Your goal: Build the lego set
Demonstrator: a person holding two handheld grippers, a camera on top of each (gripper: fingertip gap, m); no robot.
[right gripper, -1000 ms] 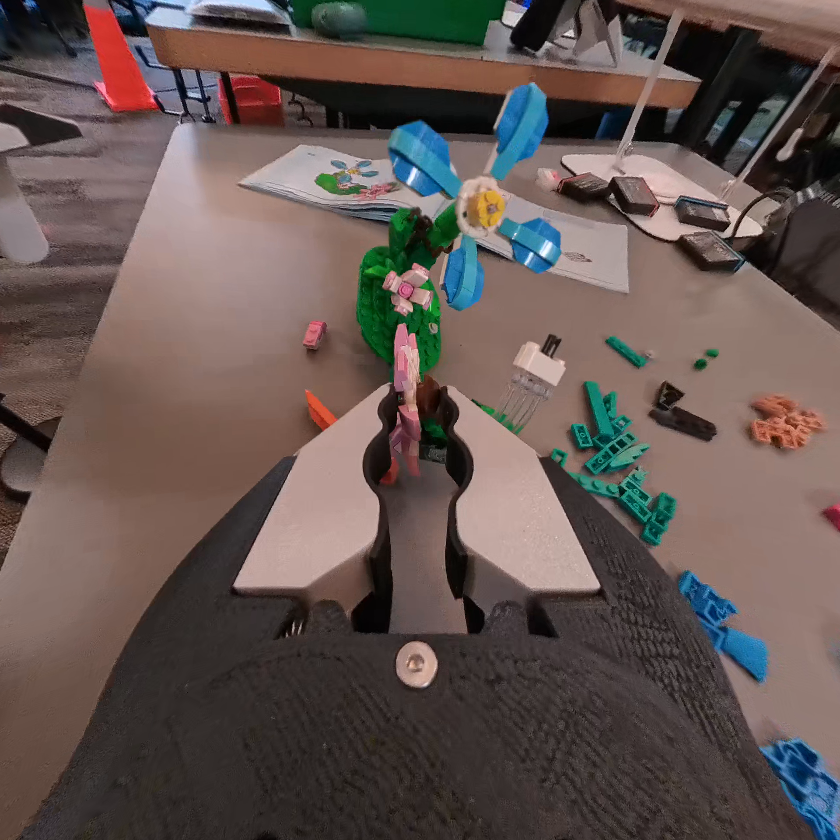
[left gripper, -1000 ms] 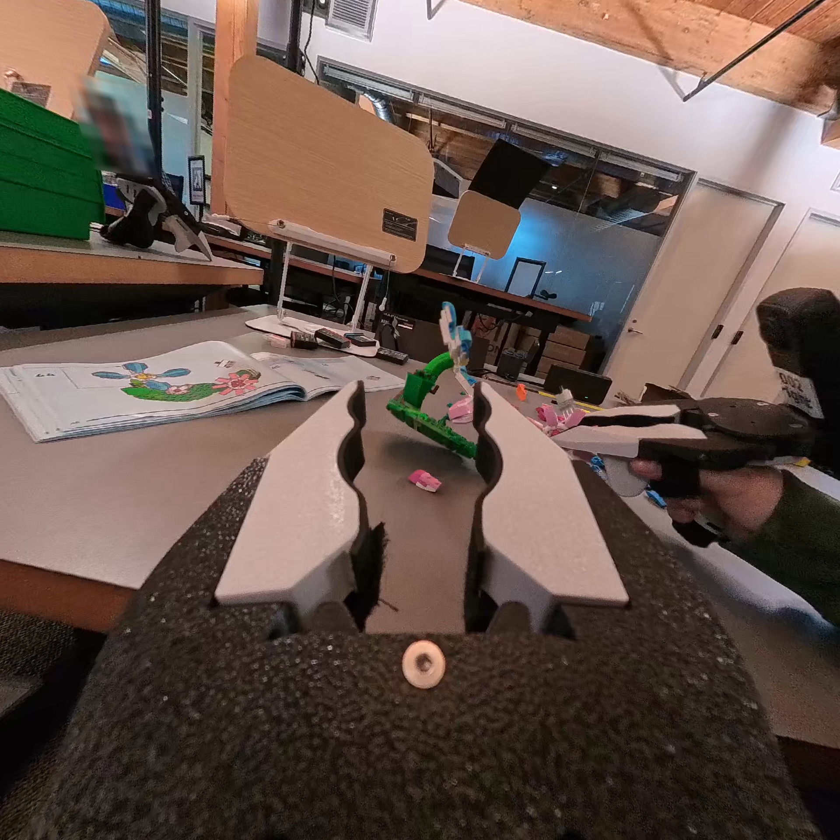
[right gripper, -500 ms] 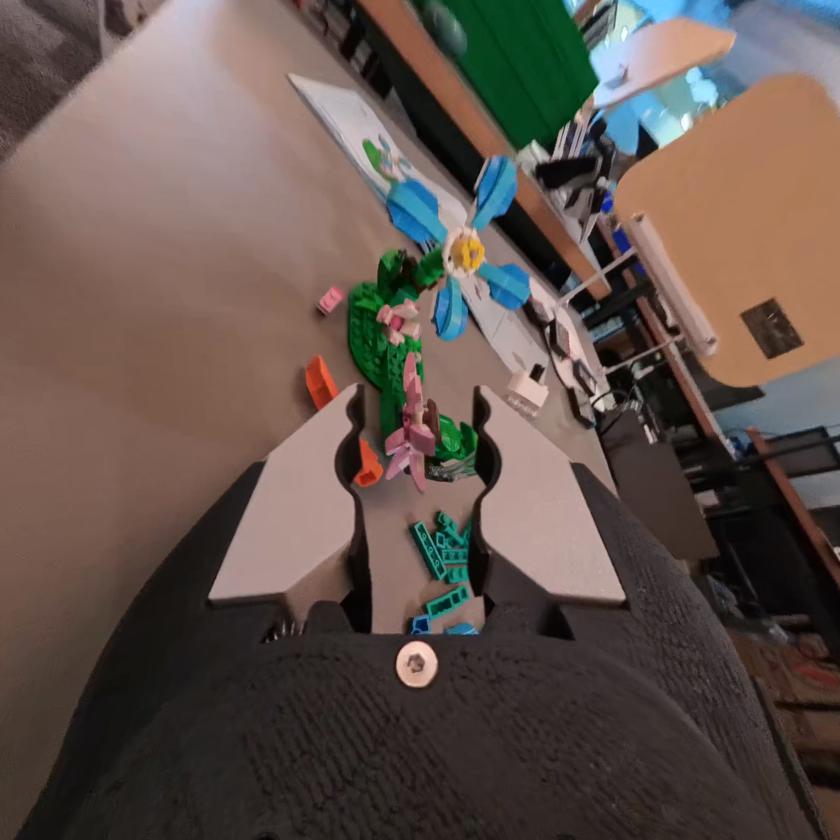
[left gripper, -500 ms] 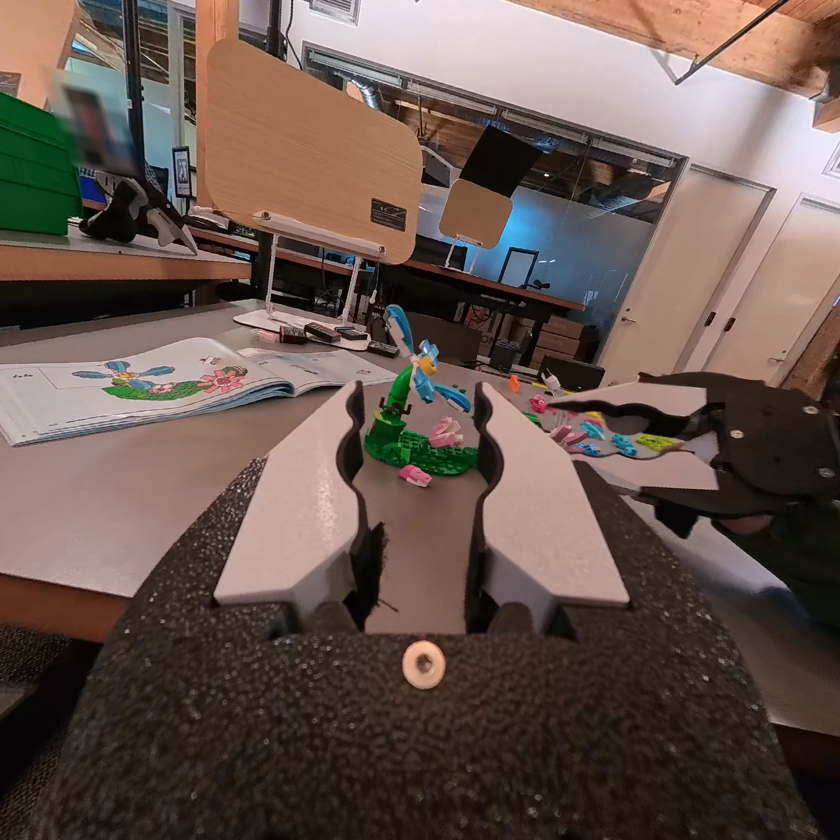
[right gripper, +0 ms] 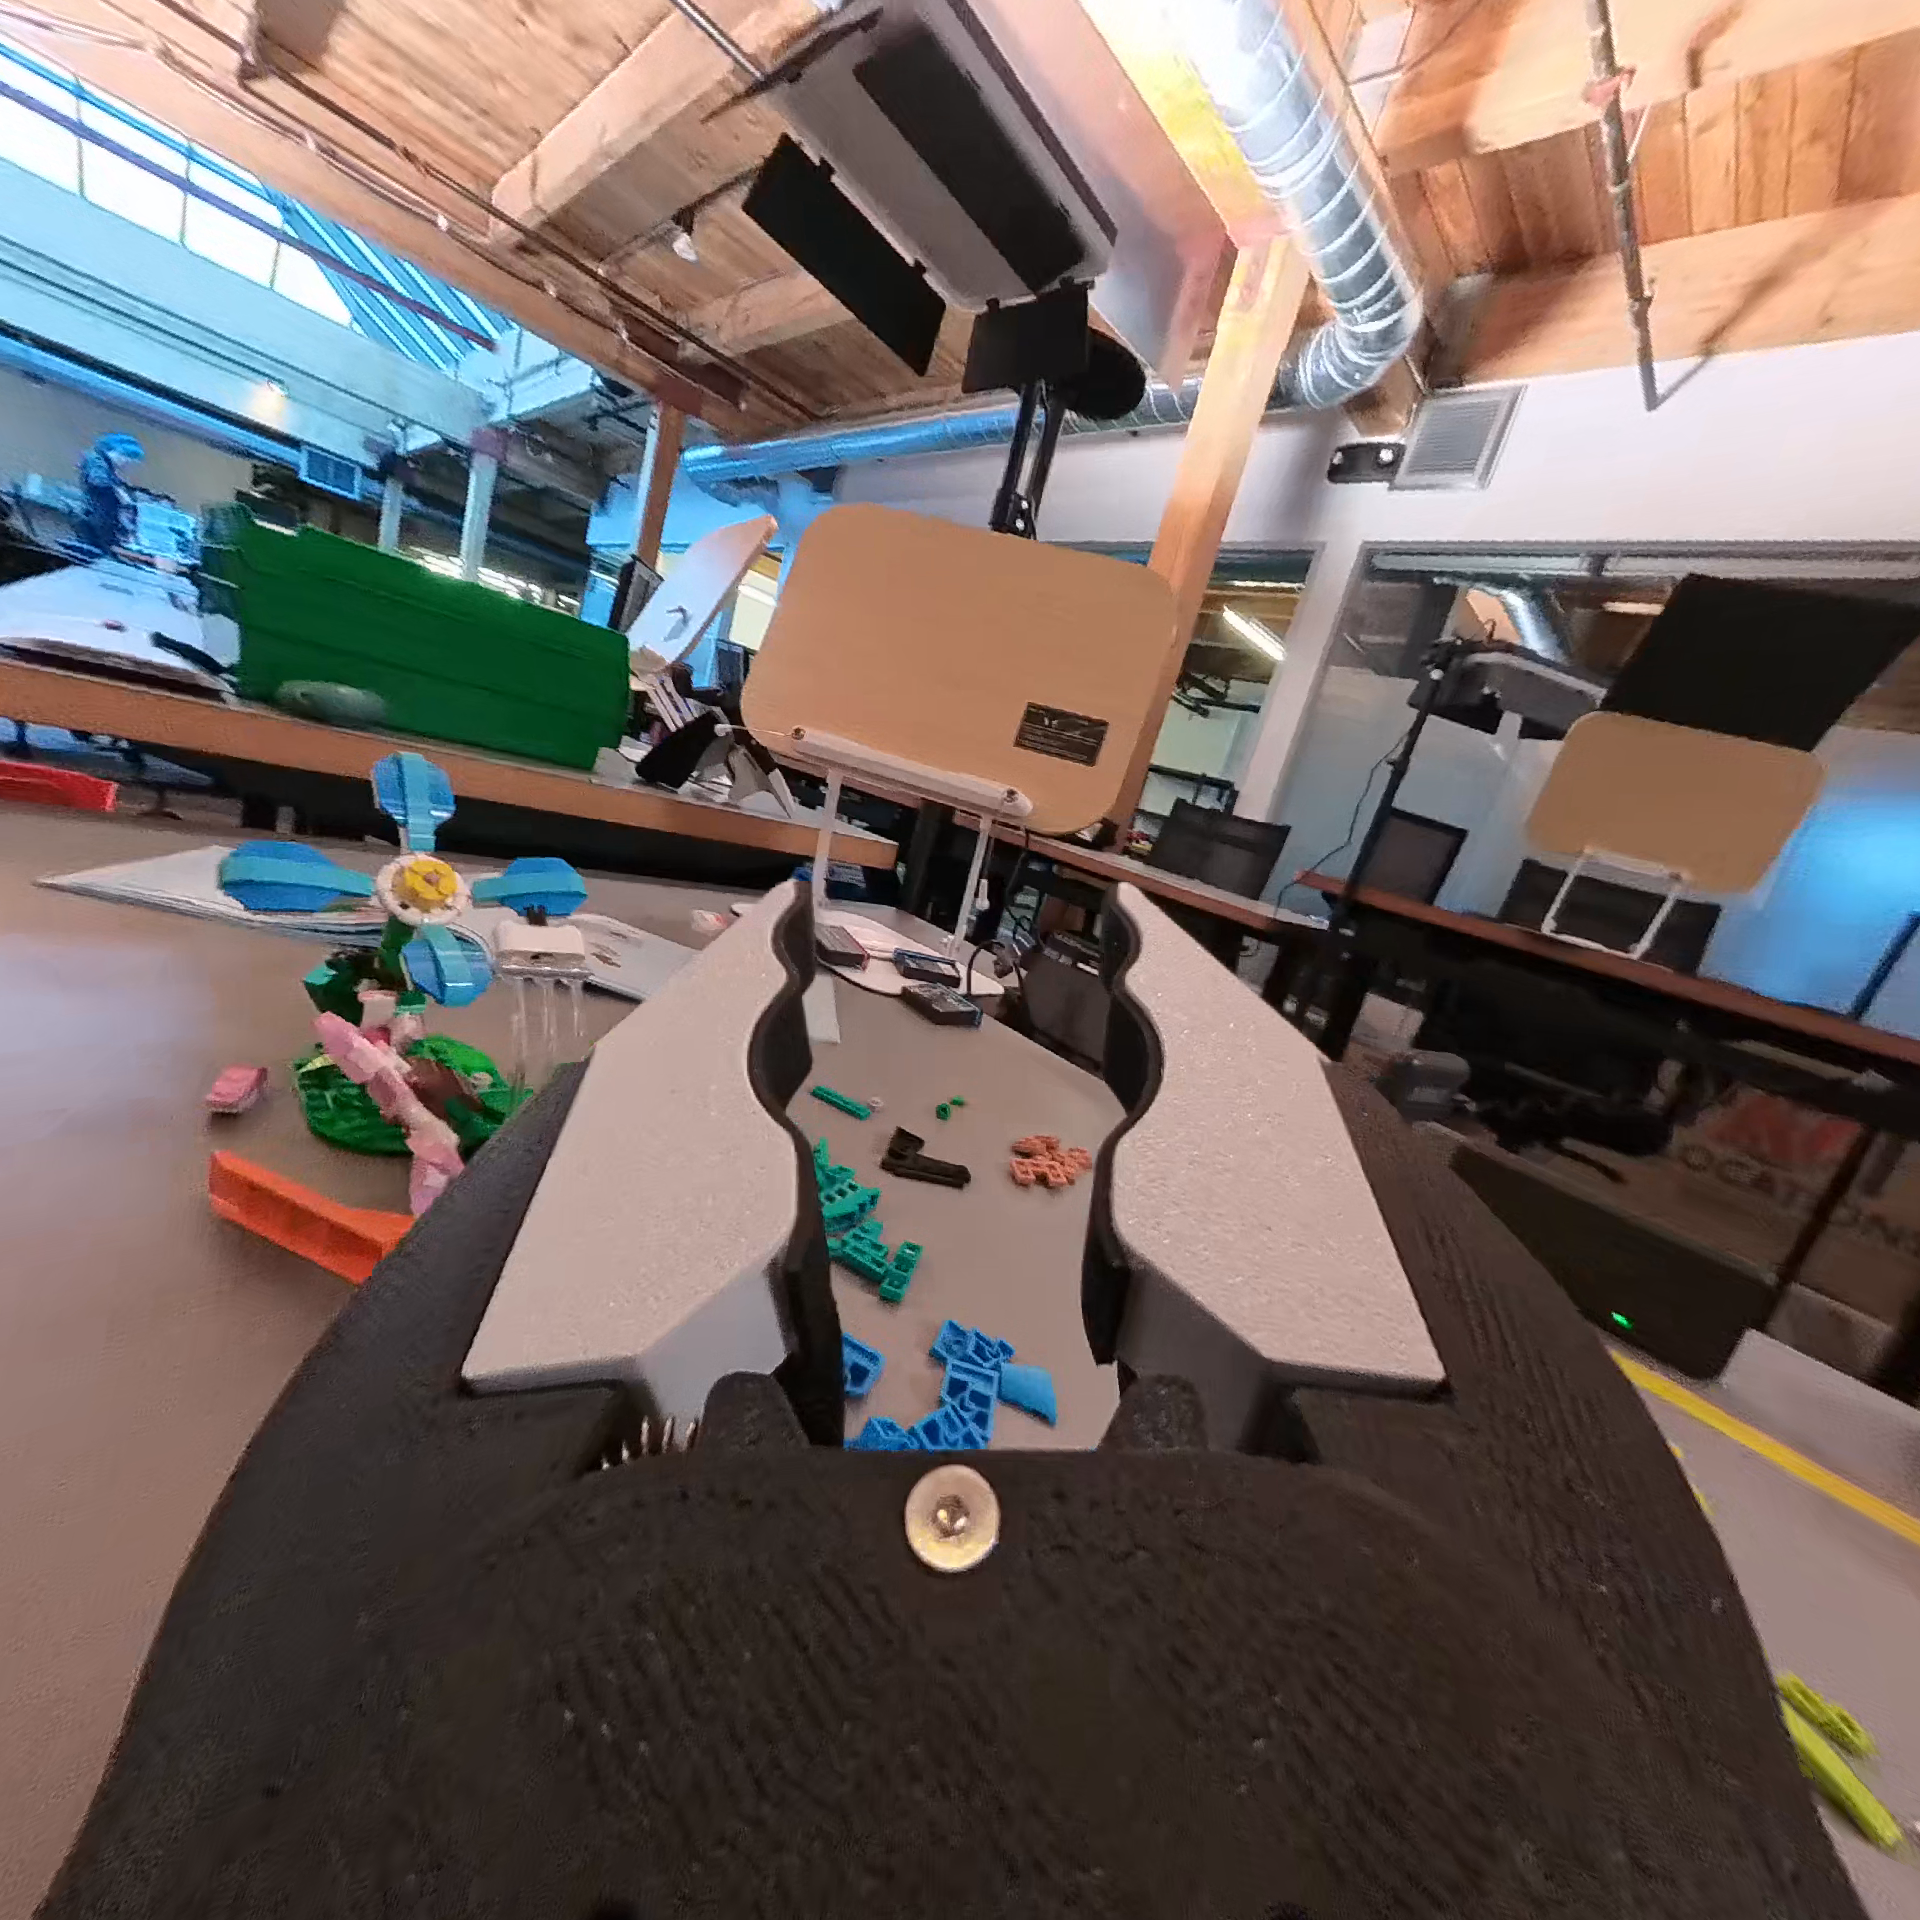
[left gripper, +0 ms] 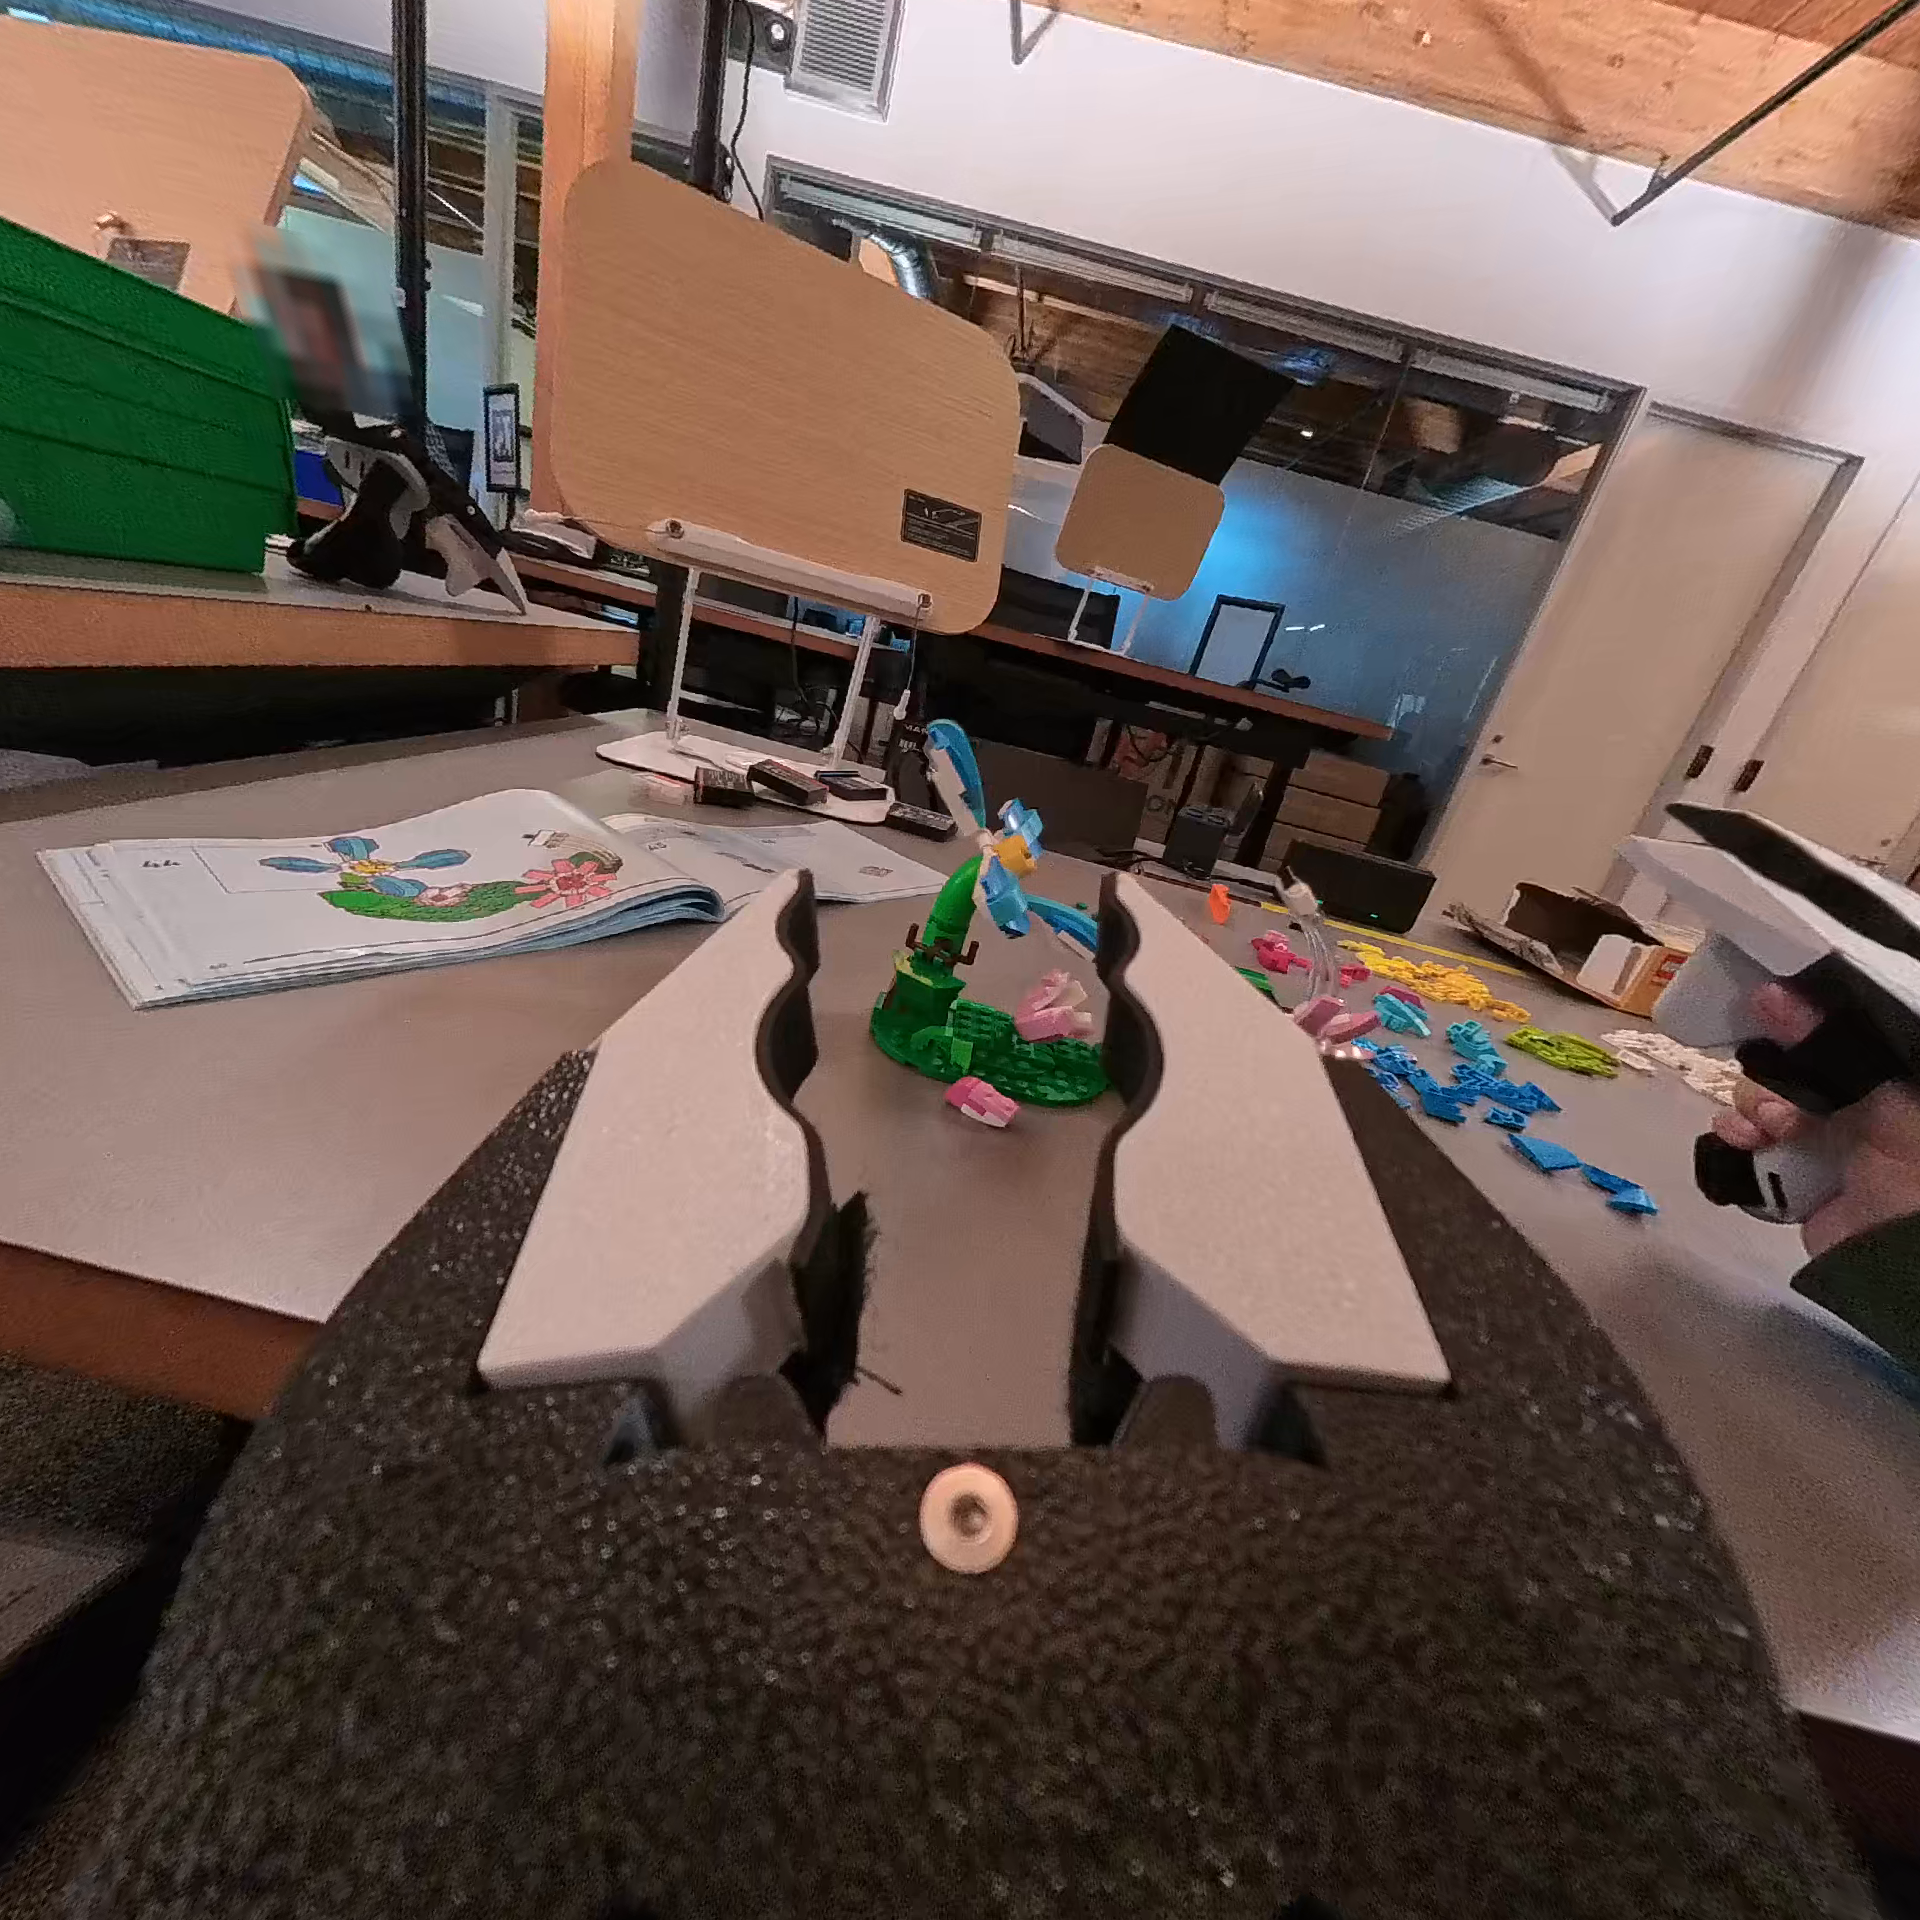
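The lego flower model stands on the grey table: a green base, a green stem, a blue-petalled flower with a yellow centre, and a pink flower low down. My left gripper is open and empty, just short of the model, which shows between its fingers untouched. A small pink piece lies in front of the base. My right gripper is open and empty, off to the right of the model. It also shows at the right edge of the left wrist view, in a person's hand.
An open instruction booklet lies at the left. An orange piece lies beside the base. Loose teal, blue, black and salmon pieces lie under the right gripper. A wooden board on a white stand stands behind. From my left tips it is roughly 12 cm to the small pink piece; from my right, 25 cm.
My right gripper was shut on the model's pink flower; it opened, let go and swung away to the right. The model now stands on the table. My left gripper opened slightly.
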